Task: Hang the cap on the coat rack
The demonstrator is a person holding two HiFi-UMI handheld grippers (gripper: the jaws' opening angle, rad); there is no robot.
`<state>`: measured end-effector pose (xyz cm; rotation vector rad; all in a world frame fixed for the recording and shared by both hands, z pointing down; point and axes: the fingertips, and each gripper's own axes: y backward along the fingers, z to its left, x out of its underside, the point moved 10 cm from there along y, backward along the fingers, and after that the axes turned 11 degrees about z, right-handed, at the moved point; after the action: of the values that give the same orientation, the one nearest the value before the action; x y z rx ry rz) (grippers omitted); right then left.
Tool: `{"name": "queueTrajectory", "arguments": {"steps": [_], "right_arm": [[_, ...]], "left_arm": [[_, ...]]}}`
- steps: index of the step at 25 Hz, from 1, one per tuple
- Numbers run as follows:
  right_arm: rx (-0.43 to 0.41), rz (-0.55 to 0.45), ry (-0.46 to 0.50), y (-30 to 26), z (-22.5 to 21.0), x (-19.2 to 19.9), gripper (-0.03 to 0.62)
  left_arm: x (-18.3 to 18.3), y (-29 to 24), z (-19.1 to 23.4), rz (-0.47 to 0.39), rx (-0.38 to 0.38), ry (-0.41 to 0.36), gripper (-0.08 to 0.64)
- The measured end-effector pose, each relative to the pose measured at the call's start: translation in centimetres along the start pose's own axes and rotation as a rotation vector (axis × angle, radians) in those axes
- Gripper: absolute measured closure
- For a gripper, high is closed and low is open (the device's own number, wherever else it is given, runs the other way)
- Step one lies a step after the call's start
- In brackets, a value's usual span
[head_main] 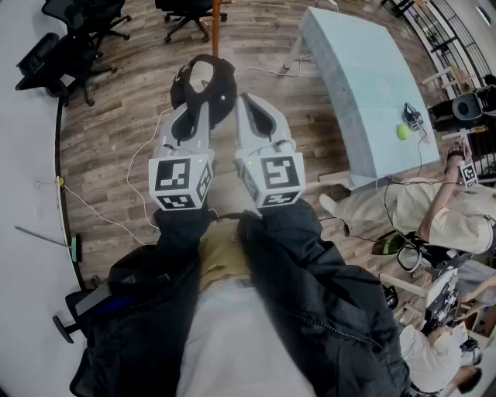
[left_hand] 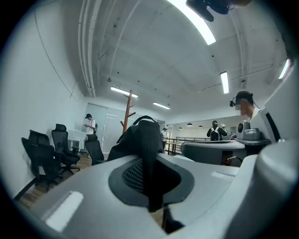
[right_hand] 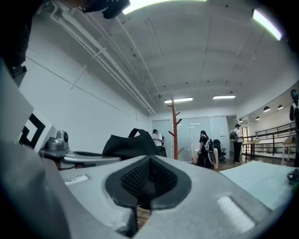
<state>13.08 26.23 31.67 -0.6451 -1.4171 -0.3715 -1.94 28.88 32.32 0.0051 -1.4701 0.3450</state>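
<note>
Fingers, left gripper: pinching the one black cap
Fingers, right gripper: pressed together
Coat rack: one, top centre

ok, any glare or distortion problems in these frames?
Head view: heavy barrel warp, floor planks bow, evenly lit. Left gripper view: black vignette corners, ceiling strip light blown out, cap underexposed. Right gripper view: same vignette; coat rack sharp.
</note>
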Motion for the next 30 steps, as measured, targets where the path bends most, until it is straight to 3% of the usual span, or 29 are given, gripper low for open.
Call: {"name": "queueTrajectory", "arguments": {"steps": [6, 19, 30], "right_arm": [[0.005, -0.001, -0.023, -0.5, 0.3, 0.0, 0.600], [0.005, 0.075, -0.045, -3.0, 5.4, 2.1, 0.597], [0.024, 0.082, -0.054, -6.6, 4.2, 2.3, 0.597]], "left_arm": [[0.1, -0.1, 0.5, 0.003, 0.003, -0.004, 0.554], [2.5, 2.0, 6.2, 0.050, -0.006, 0.019, 0.554], [3.5, -1.3, 8.6, 0.085, -0.015, 0.046, 0.554]]}}
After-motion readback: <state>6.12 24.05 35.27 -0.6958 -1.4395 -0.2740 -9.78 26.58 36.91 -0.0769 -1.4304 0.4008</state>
